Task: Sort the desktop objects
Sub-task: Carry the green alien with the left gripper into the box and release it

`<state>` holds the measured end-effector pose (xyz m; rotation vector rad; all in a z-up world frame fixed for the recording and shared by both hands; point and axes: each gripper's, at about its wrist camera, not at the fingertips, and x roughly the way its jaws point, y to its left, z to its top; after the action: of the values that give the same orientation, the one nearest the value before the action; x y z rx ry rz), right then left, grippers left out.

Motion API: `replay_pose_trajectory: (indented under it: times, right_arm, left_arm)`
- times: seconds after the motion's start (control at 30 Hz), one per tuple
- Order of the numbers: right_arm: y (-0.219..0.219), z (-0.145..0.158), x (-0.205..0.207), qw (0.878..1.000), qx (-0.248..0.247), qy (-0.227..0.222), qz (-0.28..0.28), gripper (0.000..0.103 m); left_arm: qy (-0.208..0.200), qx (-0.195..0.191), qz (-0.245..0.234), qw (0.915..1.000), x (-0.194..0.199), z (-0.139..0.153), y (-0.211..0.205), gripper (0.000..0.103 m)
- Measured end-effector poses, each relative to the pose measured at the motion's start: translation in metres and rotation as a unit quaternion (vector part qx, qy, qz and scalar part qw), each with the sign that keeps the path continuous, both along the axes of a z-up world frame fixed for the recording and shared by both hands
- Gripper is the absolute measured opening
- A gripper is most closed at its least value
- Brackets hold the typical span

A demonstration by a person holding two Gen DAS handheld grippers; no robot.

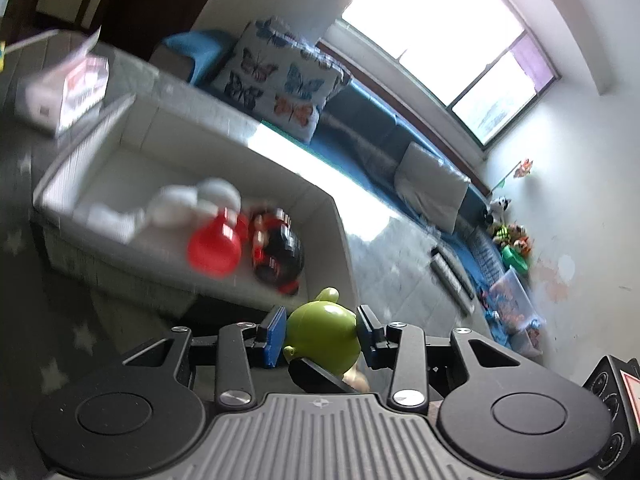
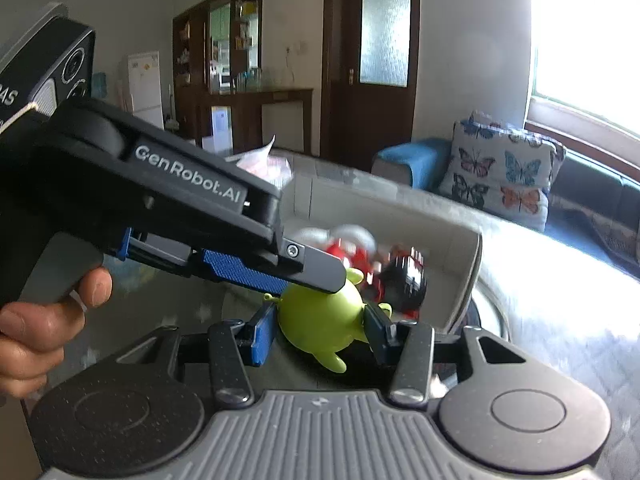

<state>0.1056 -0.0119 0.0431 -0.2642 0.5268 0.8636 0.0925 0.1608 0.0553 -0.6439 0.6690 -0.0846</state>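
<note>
Both tools meet on one rounded lime-green plastic toy figure (image 2: 320, 320), held just short of the open white rectangular storage box (image 1: 132, 120): the left gripper (image 1: 322, 334) and the right gripper (image 2: 320, 330) each have blue pads pressed against its sides. Competing squeezes on the smooth body could pop it loose before it clears the near wall. Inside, a glossy red ball-shaped toy (image 1: 214, 248), blurred white pieces and a black-and-red toy (image 1: 278, 256) crowd the nearest corner.
</note>
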Motion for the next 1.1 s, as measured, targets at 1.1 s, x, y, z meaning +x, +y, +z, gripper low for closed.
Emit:
replay_pose_trajectory:
  times: [1.1]
  right_arm:
    - [0.082,-0.036,0.131,0.999,-0.018,0.026,-0.009,0.049]
  left_arm:
    - [0.028,-0.041,0.040,0.9980,0.119,-0.037,0.076,0.041]
